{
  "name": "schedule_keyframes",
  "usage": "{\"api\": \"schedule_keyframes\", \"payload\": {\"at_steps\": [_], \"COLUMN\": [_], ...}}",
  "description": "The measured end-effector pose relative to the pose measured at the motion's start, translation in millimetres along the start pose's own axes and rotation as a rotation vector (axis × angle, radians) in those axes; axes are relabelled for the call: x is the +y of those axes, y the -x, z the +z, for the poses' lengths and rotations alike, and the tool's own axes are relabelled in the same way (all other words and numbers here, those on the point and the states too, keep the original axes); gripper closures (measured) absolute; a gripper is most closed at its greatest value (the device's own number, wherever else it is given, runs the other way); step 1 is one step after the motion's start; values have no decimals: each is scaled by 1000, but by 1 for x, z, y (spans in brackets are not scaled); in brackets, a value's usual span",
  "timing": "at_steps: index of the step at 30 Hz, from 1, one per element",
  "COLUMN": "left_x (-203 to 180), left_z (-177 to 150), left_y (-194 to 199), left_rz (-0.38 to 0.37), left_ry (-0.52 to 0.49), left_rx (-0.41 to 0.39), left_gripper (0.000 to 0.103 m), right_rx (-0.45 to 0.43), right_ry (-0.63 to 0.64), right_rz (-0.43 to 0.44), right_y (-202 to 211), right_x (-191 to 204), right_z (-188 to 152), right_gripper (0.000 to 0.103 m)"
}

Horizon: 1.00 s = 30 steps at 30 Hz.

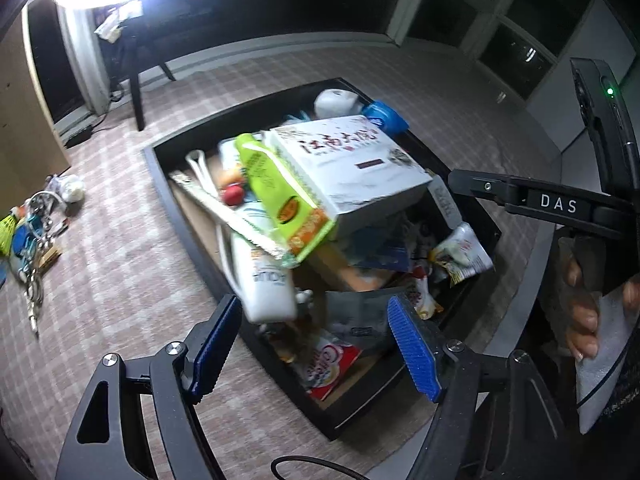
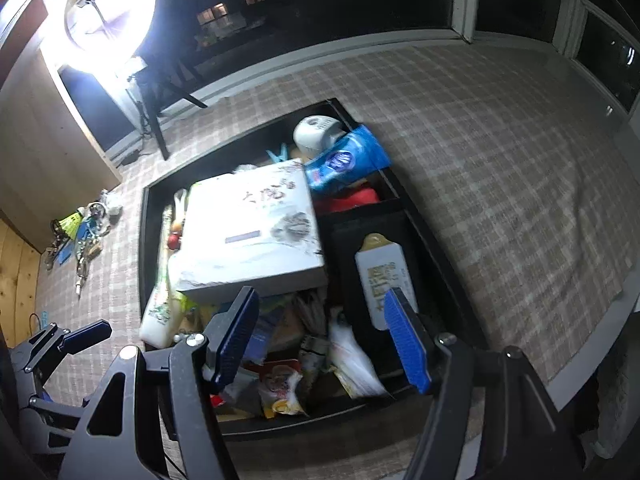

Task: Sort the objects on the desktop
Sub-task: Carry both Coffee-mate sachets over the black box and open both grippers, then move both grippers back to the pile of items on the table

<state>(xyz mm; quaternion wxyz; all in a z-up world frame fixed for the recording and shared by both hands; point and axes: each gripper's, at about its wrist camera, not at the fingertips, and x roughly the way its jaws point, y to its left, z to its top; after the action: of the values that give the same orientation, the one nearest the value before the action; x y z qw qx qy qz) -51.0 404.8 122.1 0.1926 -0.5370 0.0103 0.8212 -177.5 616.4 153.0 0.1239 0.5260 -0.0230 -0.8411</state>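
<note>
A black divided tray [image 1: 160,184] [image 2: 143,240] sits on the checked tablecloth, heaped with items. A white box with black calligraphy [image 1: 348,168] [image 2: 252,232] lies on top. A green carton [image 1: 280,196] leans under it, beside a white bottle [image 1: 264,280] [image 2: 160,312] and snack packets [image 1: 460,256] [image 2: 352,360]. A blue wipes pack [image 2: 348,160] and a white round device [image 2: 316,132] lie at the far end. My left gripper [image 1: 316,344] is open and empty above the tray's near end. My right gripper [image 2: 320,336] is open and empty above the tray. It also shows in the left wrist view [image 1: 472,188].
A heap of keys, a blue tag and a yellow-green shuttlecock [image 1: 28,236] [image 2: 76,232] lies on the cloth left of the tray. A bright ring lamp [image 2: 100,8] stands at the back left. The table edge [image 2: 580,360] runs close on the right.
</note>
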Motion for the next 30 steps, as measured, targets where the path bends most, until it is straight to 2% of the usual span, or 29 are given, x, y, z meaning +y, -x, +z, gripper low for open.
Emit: {"api": "schedule_keyframes", "payload": {"at_steps": [9, 19, 25, 28, 30], "left_x": [56, 149, 216, 249, 270], "left_z": [-13, -34, -45, -49, -52], "left_y": [21, 49, 58, 61, 63], "left_rz": [81, 195, 250, 243, 241], "left_ry": [87, 233, 332, 398, 446], "left_rx": [-21, -61, -68, -69, -74], "left_gripper": [33, 38, 47, 55, 57], "right_rx": [-2, 3, 6, 22, 43], "right_ry": [88, 234, 331, 366, 387], "right_rz": [61, 133, 168, 187, 208], "right_y": [-7, -18, -33, -46, -59], "right_x": [60, 152, 209, 235, 254], "right_z": [12, 25, 40, 53, 65], "right_gripper": [39, 39, 39, 39, 39]}}
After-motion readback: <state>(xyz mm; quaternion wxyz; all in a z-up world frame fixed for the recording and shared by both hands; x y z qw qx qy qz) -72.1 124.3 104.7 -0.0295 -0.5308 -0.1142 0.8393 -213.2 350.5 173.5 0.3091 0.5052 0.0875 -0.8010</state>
